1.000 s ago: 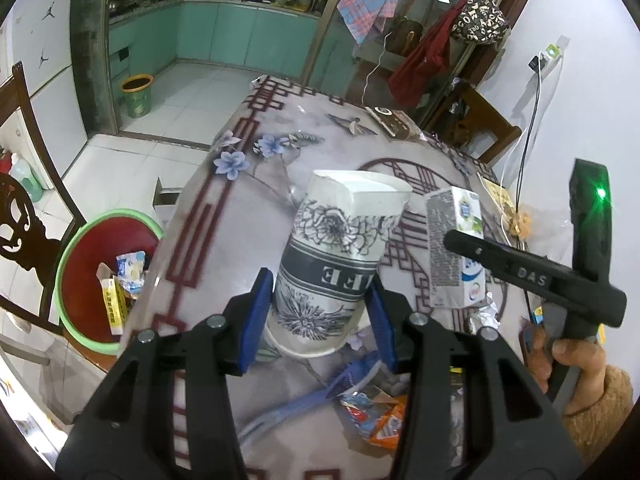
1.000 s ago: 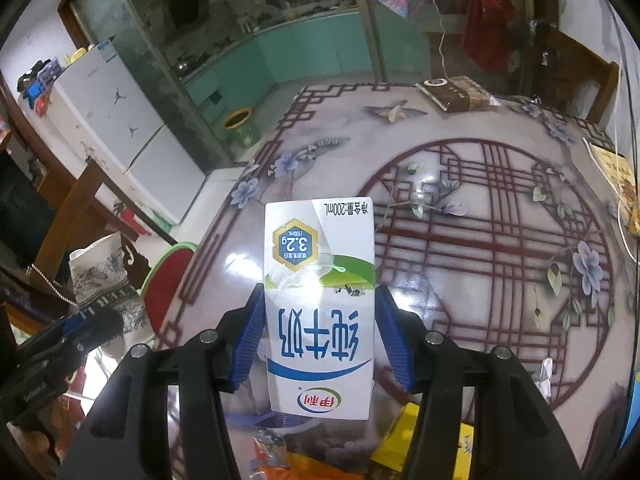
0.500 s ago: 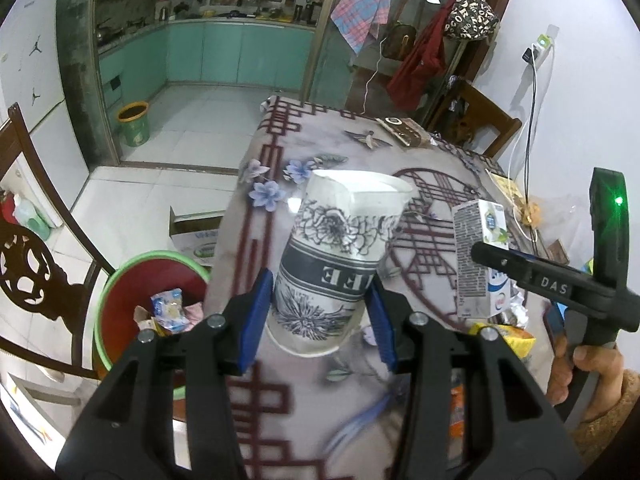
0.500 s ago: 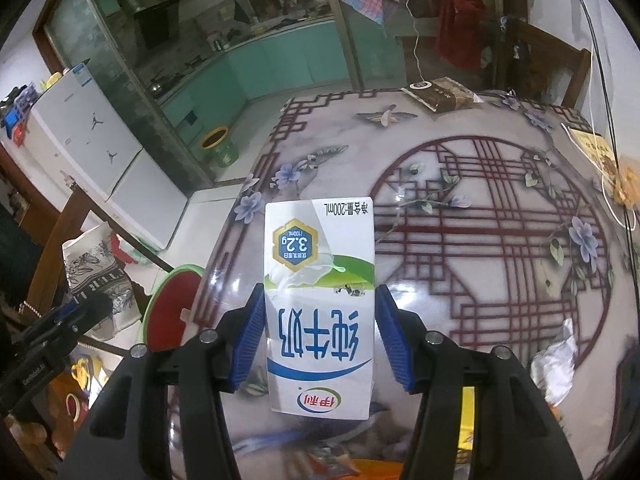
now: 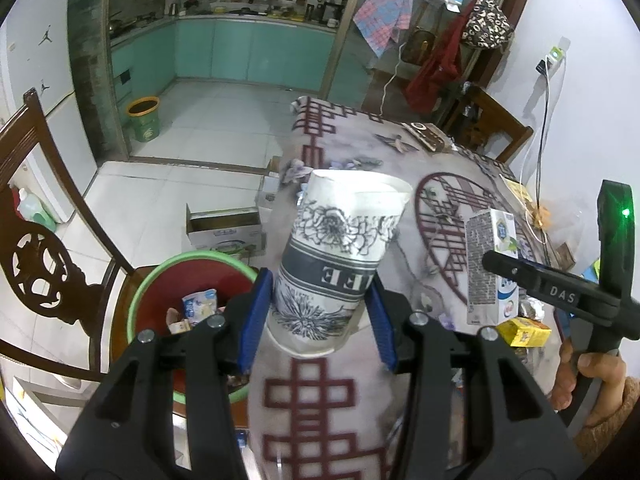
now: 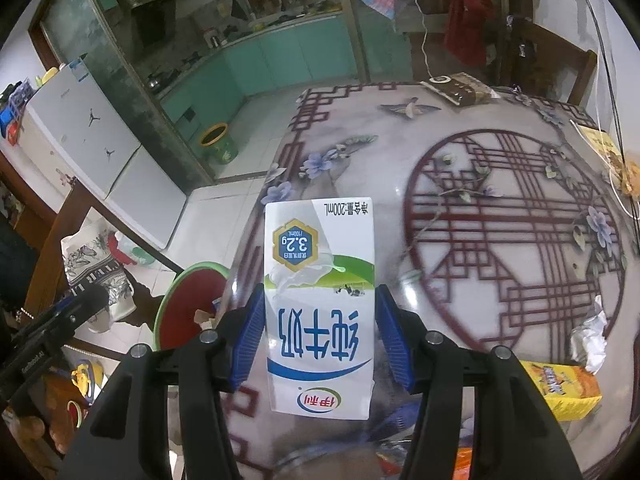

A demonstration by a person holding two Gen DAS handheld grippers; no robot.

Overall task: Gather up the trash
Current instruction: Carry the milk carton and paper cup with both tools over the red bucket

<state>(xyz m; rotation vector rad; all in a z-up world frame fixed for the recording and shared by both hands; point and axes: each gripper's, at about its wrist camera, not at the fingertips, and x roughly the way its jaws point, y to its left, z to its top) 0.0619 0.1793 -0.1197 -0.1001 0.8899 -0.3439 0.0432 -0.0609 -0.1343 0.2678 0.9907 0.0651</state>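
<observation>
My left gripper [image 5: 316, 320] is shut on a flower-printed paper cup [image 5: 340, 256] and holds it above the table's left edge, beside the red bin with a green rim [image 5: 160, 280] on the floor. The bin holds several wrappers. My right gripper [image 6: 320, 340] is shut on a white milk carton [image 6: 320, 304], held upside down over the table near the same edge. The carton [image 5: 490, 264] and right gripper also show at the right of the left wrist view. The cup [image 6: 96, 272] and bin [image 6: 188, 304] show at the left of the right wrist view.
The patterned table [image 6: 500, 208] carries a yellow box [image 6: 560, 388], crumpled foil [image 6: 588, 336] and wrappers at its near edge, and a dark box [image 6: 460, 88] at the far end. A wooden chair [image 5: 44, 264] stands left of the bin. A cardboard box [image 5: 224, 228] lies on the floor.
Both grippers have moved left toward the table's edge with their loads. The bin has come nearer under the left gripper and the near-edge wrappers have slid out of the left view.
</observation>
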